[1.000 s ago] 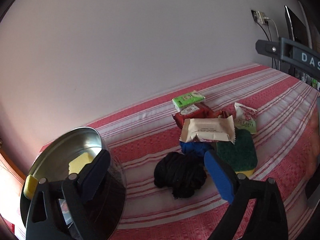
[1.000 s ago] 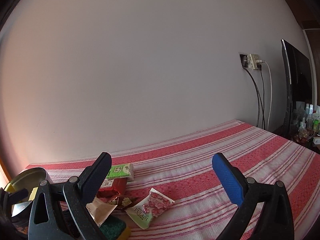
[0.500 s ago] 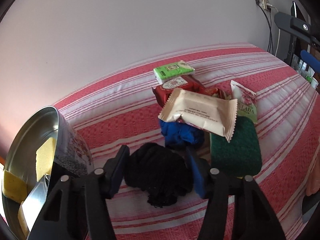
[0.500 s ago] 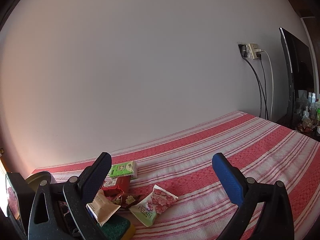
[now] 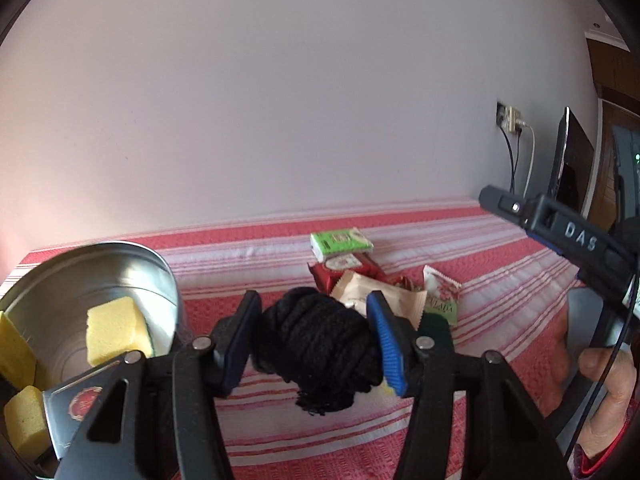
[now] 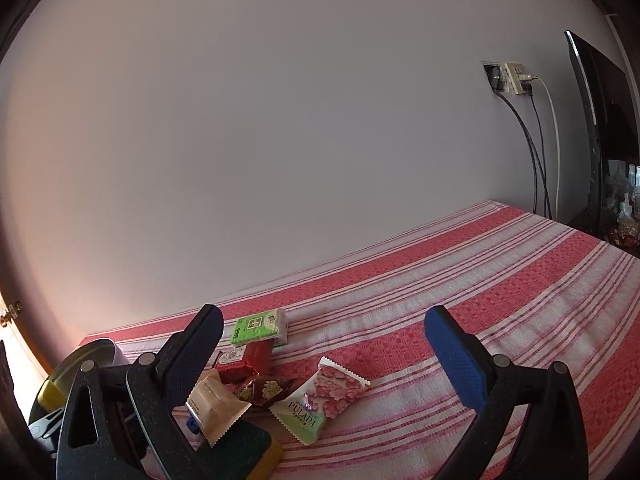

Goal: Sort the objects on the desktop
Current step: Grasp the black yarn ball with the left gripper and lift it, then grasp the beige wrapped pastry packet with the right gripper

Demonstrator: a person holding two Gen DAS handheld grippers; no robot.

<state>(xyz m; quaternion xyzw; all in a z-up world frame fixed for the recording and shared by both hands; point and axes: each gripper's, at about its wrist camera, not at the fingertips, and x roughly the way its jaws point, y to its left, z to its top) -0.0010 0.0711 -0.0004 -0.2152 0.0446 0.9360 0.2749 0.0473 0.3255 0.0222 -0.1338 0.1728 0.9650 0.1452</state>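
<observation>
My left gripper (image 5: 314, 338) is shut on a black bundle of cord (image 5: 318, 348) and holds it above the striped cloth. A round metal tin (image 5: 120, 264) with yellow sponge pieces (image 5: 114, 330) stands at its left. Behind the bundle lies a pile: a green tissue pack (image 5: 340, 242), a red packet (image 5: 344, 268), a beige wrapper (image 5: 384, 300), a pink-and-green PULADA snack (image 5: 440, 300). My right gripper (image 6: 324, 348) is open and empty, above the cloth right of the pile; the snack (image 6: 324, 400), the beige wrapper (image 6: 218, 408) and a green scouring sponge (image 6: 240, 448) show below it.
A red and white striped cloth (image 6: 480, 288) covers the surface up to a plain wall. A wall socket with cables (image 6: 508, 80) and a dark monitor (image 6: 600, 120) stand at the right. The right hand-held gripper's body (image 5: 560, 232) and a hand (image 5: 608, 392) show at the right of the left wrist view.
My left gripper came down around the black bundle, closed on it and lifted it off the cloth. My right gripper stayed open and shifted slightly.
</observation>
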